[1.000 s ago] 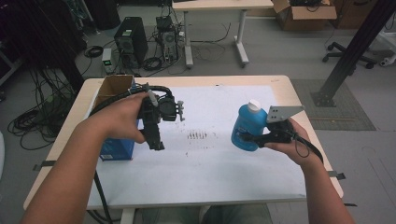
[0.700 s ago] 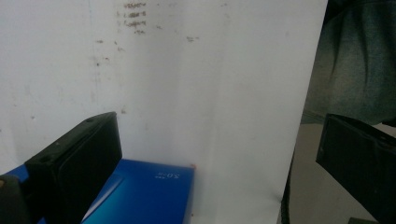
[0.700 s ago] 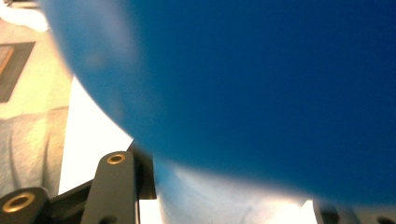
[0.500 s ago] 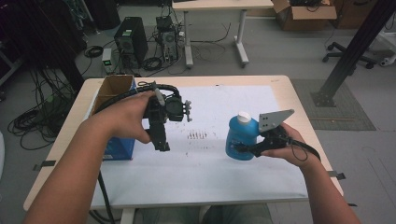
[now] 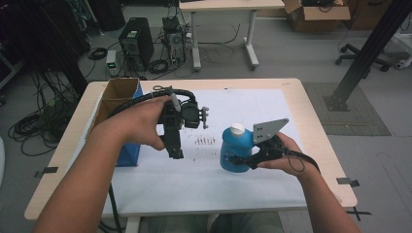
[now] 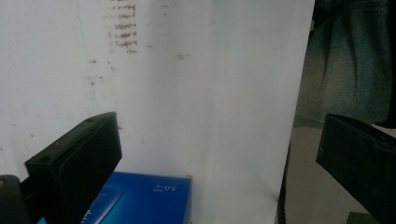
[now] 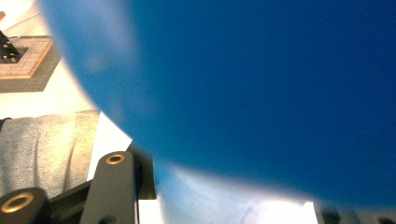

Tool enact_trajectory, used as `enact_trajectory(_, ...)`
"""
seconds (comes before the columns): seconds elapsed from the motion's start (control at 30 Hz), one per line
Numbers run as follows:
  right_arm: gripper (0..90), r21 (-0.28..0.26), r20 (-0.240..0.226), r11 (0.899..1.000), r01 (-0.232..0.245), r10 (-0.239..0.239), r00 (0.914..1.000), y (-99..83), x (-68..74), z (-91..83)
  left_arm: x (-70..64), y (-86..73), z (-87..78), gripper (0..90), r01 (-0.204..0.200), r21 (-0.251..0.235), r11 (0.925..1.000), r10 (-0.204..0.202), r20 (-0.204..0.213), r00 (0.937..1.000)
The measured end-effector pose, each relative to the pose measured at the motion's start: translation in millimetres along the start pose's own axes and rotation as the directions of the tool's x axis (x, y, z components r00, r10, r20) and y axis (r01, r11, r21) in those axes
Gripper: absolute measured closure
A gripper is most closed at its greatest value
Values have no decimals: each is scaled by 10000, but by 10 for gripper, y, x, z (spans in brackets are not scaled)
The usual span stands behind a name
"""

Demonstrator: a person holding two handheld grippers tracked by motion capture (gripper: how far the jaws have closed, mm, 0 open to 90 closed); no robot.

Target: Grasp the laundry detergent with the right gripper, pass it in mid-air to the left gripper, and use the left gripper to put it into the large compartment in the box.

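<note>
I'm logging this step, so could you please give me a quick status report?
Right gripper shut on blue bottle, bottle upright on the table. Left gripper open, holding nothing, raised beside cardboard box. Nothing between them.

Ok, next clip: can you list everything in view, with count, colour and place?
bottle: 1, blue with white cap, upright on the sheet, in the right gripper's jaws
box: 1, blue, table's left side
cardboard box: 1, brown, open, behind the blue one
sheet: 1, white, covering the table
table: 1, light wood
left gripper: 1, black, held above the sheet, jaws apart
right gripper: 1, black, on the bottle
</note>
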State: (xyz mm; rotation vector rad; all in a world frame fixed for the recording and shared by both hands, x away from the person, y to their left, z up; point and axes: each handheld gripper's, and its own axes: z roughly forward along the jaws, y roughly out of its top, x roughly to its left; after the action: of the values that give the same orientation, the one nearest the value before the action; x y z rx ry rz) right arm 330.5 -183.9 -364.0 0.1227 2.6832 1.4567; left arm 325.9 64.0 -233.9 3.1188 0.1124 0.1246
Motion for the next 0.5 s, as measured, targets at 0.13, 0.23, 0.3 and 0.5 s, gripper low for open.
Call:
enact_trajectory(0.13, 452, 48, -125, 10000, 67, -66, 9999, 2, 19, 76, -9, 26, 14, 4, -57, 36, 10000, 57, 45, 10000)
enact_trajectory(0.23, 452, 96, -241, 9999, 72, -70, 9997, 2, 31, 116, -9, 39, 18, 4, -92, 45, 9999, 92, 77, 9999)
enact_trajectory(0.3, 452, 83, -308, 9999, 97, -95, 9995, 3, 38, 138, -10, 49, 22, 4, -93, 38, 9999, 93, 78, 9999)
enact_trajectory(0.5, 452, 24, -470, 9999, 132, -131, 9988, 12, 49, 217, -10, 98, 48, 4, -223, 39, 9997, 223, 124, 9997)
